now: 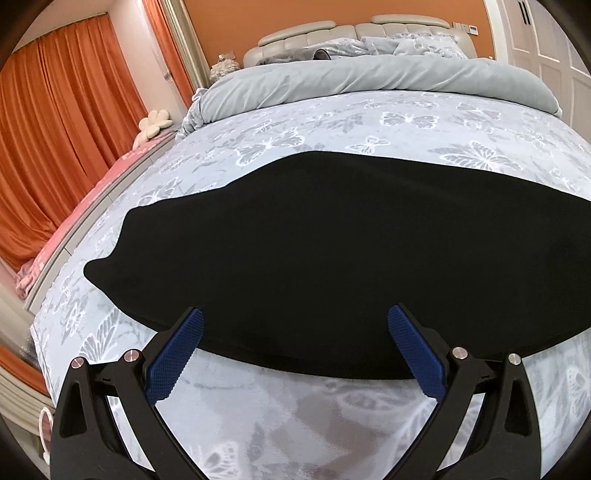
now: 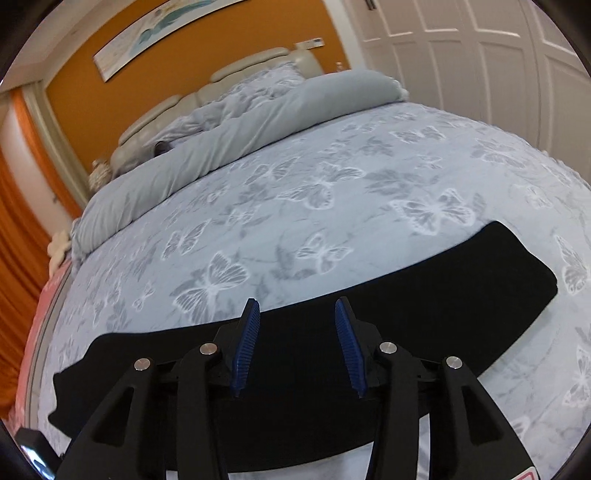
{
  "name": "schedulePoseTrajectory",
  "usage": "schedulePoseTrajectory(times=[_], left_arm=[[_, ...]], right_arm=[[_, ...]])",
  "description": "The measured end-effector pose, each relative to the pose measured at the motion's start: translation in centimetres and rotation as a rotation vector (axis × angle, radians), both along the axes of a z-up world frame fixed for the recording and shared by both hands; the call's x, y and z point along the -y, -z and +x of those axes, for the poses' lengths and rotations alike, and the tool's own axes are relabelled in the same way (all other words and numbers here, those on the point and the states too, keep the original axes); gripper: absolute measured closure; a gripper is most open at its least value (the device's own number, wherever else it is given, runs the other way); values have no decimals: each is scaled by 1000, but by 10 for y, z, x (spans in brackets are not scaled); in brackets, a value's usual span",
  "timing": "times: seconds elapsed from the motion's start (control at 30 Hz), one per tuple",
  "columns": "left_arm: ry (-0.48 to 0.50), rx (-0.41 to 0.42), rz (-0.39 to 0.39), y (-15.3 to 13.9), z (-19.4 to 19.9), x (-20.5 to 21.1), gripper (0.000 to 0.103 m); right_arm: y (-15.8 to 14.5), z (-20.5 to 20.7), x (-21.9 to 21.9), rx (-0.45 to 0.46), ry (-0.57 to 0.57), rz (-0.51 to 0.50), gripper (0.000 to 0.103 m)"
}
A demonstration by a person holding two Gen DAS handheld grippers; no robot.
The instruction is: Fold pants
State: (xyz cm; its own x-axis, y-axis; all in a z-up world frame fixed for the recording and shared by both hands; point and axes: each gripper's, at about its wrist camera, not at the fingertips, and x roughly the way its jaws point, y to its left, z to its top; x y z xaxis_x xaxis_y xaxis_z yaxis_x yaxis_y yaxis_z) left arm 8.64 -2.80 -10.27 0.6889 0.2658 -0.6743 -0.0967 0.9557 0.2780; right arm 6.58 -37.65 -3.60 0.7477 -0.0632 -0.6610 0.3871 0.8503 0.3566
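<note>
Black pants lie flat on a butterfly-print bed, both grippers empty

Black pants [image 1: 332,251] stretch across the middle of my left wrist view, a long dark band lying flat on the pale blue bedspread [image 1: 332,122] printed with white and grey butterflies. At lower centre of that frame my left gripper [image 1: 295,325] stands wide, its blue ribbed pads [image 1: 173,358] spread far apart, with nothing between them. The tips sit over the near edge of the pants; I cannot tell whether they touch the cloth.

In my right wrist view the same pants [image 2: 461,295] run from the lower left up to the right edge of the frame. My right gripper [image 2: 295,314] shows at lower centre, its jaws parted to a middling gap and holding nothing, with its tips over the far edge of the pants.

A rolled grey quilt [image 1: 369,77] lies across the top of the bed, below a cream padded headboard [image 1: 306,31]. Orange curtains [image 1: 62,110] fill the upper left of the left view, and white panelled doors [image 2: 480,48] fill the upper right of the right view.
</note>
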Motion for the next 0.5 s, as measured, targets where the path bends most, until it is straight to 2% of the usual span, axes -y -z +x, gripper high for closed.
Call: schedulePoseTrajectory(times=[0.2, 0.3, 0.33, 0.4, 0.5], left_arm=[[-5, 1, -16, 1, 2, 2, 5], [12, 6, -14, -1, 4, 2, 5], [18, 9, -12, -2, 5, 2, 5], [24, 23, -30, -6, 7, -5, 5], [18, 35, -67, -6, 13, -22, 5]], right_arm=[[6, -8, 21, 3, 51, 49, 60], [3, -10, 31, 0, 42, 12, 58], [3, -12, 41, -10, 58, -16, 49], [7, -20, 68, -27, 119, -46, 42], [28, -46, 131, -87, 262, -52, 42]])
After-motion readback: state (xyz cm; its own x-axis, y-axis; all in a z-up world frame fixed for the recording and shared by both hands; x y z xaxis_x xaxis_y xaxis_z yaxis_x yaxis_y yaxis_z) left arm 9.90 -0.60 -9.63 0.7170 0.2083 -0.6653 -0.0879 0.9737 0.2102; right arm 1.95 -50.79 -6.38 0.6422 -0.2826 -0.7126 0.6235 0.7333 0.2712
